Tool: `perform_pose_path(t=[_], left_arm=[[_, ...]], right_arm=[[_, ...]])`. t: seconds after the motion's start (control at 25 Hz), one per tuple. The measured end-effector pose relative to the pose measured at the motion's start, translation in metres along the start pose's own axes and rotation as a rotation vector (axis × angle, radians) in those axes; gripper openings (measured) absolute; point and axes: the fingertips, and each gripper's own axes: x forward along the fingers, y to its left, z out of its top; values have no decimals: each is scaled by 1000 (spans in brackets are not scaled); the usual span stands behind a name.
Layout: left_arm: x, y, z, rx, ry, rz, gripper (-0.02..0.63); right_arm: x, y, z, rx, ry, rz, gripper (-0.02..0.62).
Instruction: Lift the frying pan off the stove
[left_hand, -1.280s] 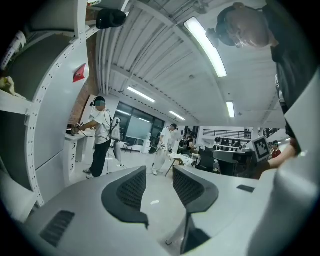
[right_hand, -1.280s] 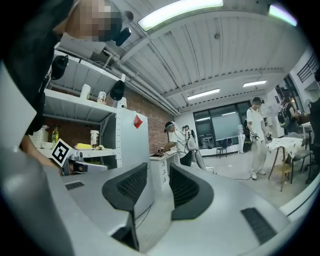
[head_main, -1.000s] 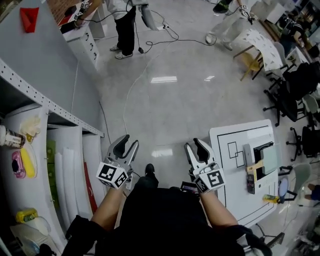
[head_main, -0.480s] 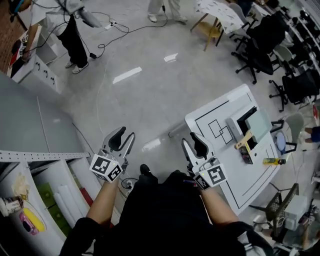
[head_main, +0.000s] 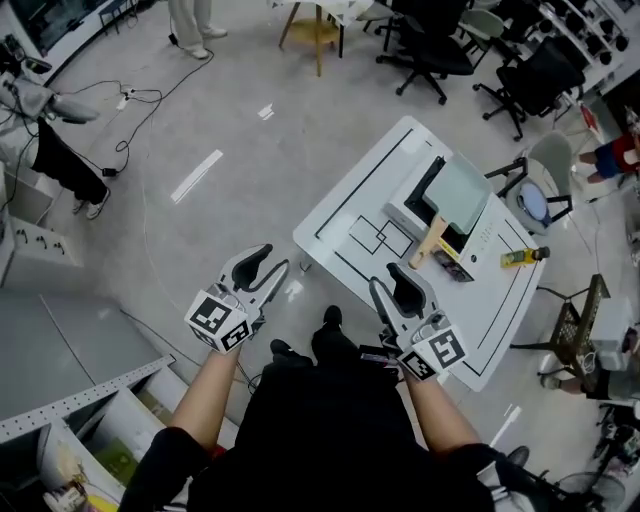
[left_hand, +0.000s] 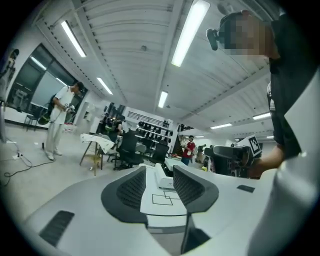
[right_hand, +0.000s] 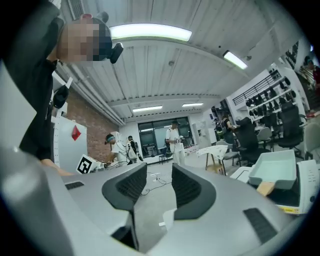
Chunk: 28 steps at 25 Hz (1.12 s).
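Observation:
A pale green square frying pan with a wooden handle sits on a white stove with a black top, on a white table. The right gripper view shows the pan and its handle at the right edge. Both grippers hang over the floor, short of the table. My left gripper is open and holds nothing, and its own view looks past the gripper at the table. My right gripper is open and holds nothing too, nearest the table's front corner, and appears in its own view.
A yellow-green bottle lies on the table right of the stove. Office chairs stand beyond the table, and a round blue-seated stool is at its right. Cables trail across the floor. Grey shelving is at the lower left.
The view has swung right, away from the shelving; the white table with the stove and pan now lies just ahead of my right gripper. Both grippers keep the same open pose.

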Motion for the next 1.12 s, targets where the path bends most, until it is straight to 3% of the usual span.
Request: perform_pose_path(t=[0.32,0.6,0.72,0.88,1.12], left_arm=[[121,-42,8,-55,75,-252,169],[197,-74,-11,-290,235,-472,173],[219,-86,-23,-424,311,-563,176],[244,-100,-34,-547,420,-627,187],[276,-112,-69,-719,598,-699,206]], right_arm=[[-49,-101,16,161,-78,-159,158],[-80,-170,-3,465,-142,-237,161],[-86,-189,-18,625,-145,-228,163],[-93,-206,-38,827,-139,-208,164],[-77,-206,-42,923,-72,-56,172]])
